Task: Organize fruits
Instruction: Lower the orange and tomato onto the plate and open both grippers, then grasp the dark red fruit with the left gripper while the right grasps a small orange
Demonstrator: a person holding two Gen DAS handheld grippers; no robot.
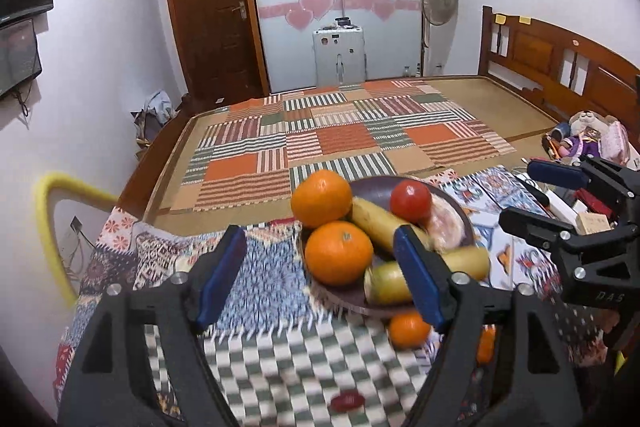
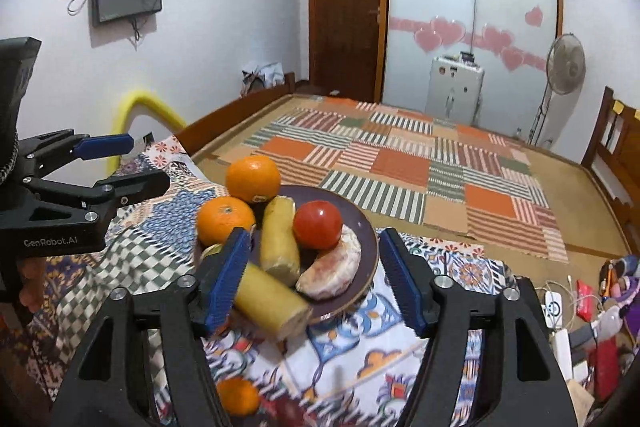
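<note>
A dark purple plate (image 1: 374,189) (image 2: 366,231) sits on a patterned cloth and holds two oranges (image 1: 338,253) (image 2: 225,221), yellow banana pieces (image 1: 378,221) (image 2: 278,237), a red tomato (image 1: 411,202) (image 2: 318,225) and a peeled pinkish citrus (image 1: 446,225) (image 2: 332,269). A small orange (image 1: 409,329) (image 2: 238,395) lies on the cloth in front of the plate. A small red fruit (image 1: 347,399) lies nearer still. My left gripper (image 1: 320,275) is open and empty just before the plate. My right gripper (image 2: 312,275) is open and empty, its jaws on either side of the plate's near part.
The cloth-covered table (image 1: 260,275) stands against a bed with a patchwork mat (image 1: 332,139). A yellow foam-padded chair frame (image 1: 52,227) is at the left. Toys and boxes (image 1: 588,143) clutter the right. The other gripper shows at each view's edge (image 1: 560,195) (image 2: 116,163).
</note>
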